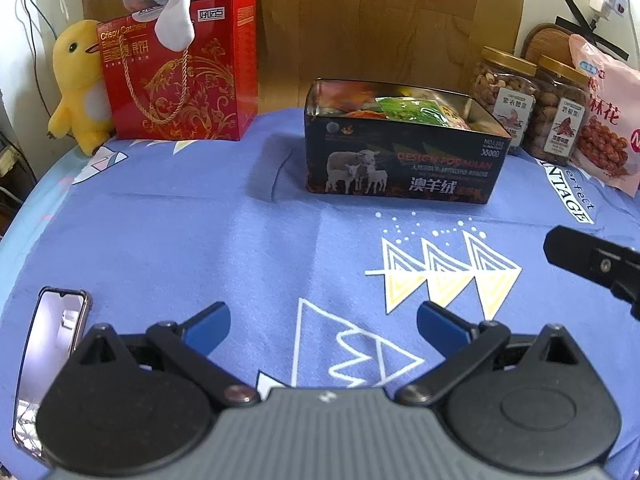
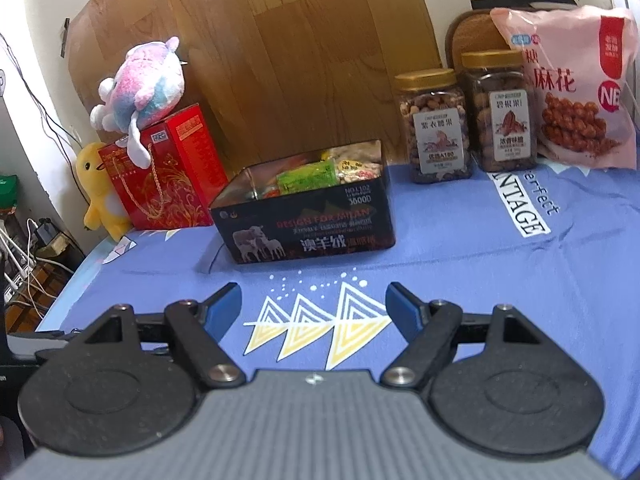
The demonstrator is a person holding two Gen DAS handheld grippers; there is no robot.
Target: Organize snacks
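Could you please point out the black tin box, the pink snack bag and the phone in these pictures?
black tin box (image 2: 316,236): right wrist view, on its front wall.
pink snack bag (image 2: 576,92): right wrist view, on its printed front.
phone (image 1: 50,356): left wrist view, on its screen.

- The open tin (image 2: 304,216) of snack packets (image 2: 308,178) stands on the surface (image 2: 480,280), ahead of the right gripper (image 2: 314,306).
- Two nut jars (image 2: 436,128) stand side by side, ahead and right of that gripper, behind the tin.
- A snack bag (image 2: 568,88) leans just right of the jars.
- A gift box (image 2: 168,172) stands ahead-left, a plush toy (image 2: 140,84) on top of it.
- A phone (image 1: 52,352) lies left of the left gripper (image 1: 324,324).
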